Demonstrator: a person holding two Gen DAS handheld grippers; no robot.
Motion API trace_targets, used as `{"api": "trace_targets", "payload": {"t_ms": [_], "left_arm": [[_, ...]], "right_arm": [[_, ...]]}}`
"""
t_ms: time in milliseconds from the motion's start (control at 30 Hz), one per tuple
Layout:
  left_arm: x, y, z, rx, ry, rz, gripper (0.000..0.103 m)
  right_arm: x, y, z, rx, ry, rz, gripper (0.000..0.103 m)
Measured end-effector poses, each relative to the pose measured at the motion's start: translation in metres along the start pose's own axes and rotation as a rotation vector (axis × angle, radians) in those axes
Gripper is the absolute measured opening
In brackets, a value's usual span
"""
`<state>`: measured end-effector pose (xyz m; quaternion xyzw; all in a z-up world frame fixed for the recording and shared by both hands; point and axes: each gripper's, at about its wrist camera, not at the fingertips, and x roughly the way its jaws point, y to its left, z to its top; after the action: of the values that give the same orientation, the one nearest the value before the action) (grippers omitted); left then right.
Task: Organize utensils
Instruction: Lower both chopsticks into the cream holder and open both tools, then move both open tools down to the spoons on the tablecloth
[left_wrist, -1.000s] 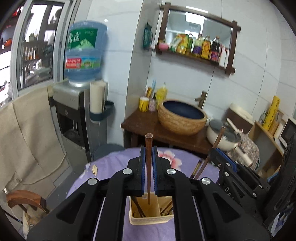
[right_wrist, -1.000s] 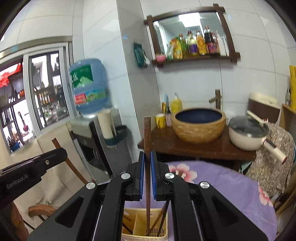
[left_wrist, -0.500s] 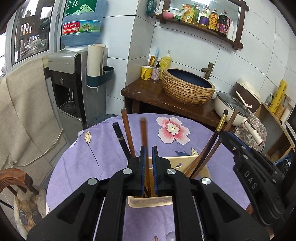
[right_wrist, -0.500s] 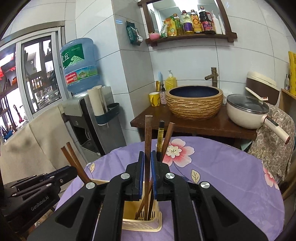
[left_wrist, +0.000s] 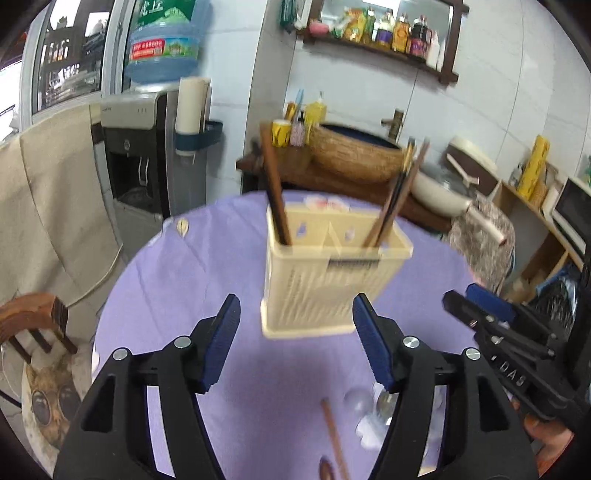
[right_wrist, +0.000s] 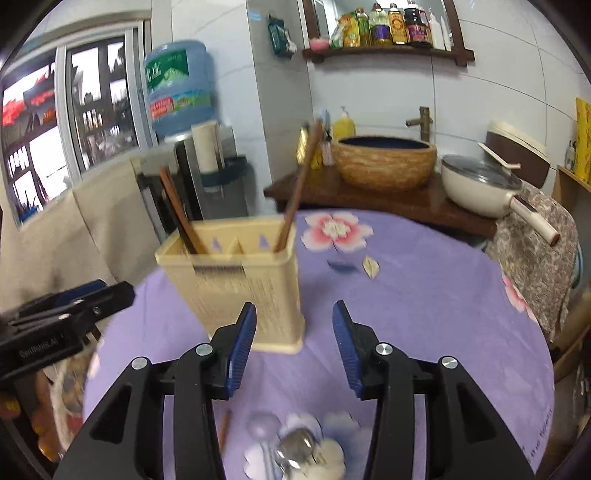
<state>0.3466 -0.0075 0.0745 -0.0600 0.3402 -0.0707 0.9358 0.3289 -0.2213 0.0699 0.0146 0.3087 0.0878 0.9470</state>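
Note:
A cream plastic utensil holder (left_wrist: 325, 273) stands on the purple table; it also shows in the right wrist view (right_wrist: 240, 280). Brown chopsticks (left_wrist: 275, 188) lean in its left compartment, more chopsticks (left_wrist: 397, 195) in its right. My left gripper (left_wrist: 295, 343) is open and empty, just short of the holder. My right gripper (right_wrist: 293, 343) is open and empty, beside the holder's right corner. A loose chopstick (left_wrist: 334, 439) and metal spoons (right_wrist: 291, 446) lie on the table near me.
The round table with purple flowered cloth (right_wrist: 424, 295) has a wooden chair (left_wrist: 33, 325) at its left. Behind stand a water dispenser (left_wrist: 147, 147), a wooden counter with a woven basin (right_wrist: 384, 162) and a white pan (right_wrist: 480, 184).
Both grippers let go of their chopsticks into the holder, opened and pulled back towards me. The holder now looks farther off and spoons show at the near edge.

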Motion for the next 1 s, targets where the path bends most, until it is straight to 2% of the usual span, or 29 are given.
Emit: {"api": "trace_targets", "payload": {"t_ms": [133,267,433,500,633,733,1000], "left_arm": [[0.004,0.008,-0.048,-0.002,0.073,0.010,0.063],[0.007,0.004,-0.089,0.012,0.131,0.005,0.063],[0.007,-0.012,-0.128,0.065,0.198,-0.038,0.062],[0.008,-0.016,-0.140,0.079,0.228,-0.051,0.057],[0.012,-0.015,-0.151,0.070,0.256,-0.038,0.054],[0.014,-0.016,-0.156,0.059,0.278,-0.061,0.052],[0.016,-0.033,-0.164,0.105,0.305,-0.074,0.043]], "right_arm": [[0.001,-0.001,-0.042,-0.049,0.067,-0.042,0.043],[0.004,0.007,-0.075,-0.071,0.135,-0.041,0.043],[0.004,0.012,-0.105,-0.062,0.164,-0.045,0.043],[0.001,0.012,-0.111,-0.055,0.175,-0.041,0.043],[-0.001,0.012,-0.116,-0.063,0.186,-0.042,0.043],[0.005,0.009,-0.119,-0.045,0.207,-0.052,0.043],[0.017,0.013,-0.121,-0.044,0.238,-0.060,0.042]]}}
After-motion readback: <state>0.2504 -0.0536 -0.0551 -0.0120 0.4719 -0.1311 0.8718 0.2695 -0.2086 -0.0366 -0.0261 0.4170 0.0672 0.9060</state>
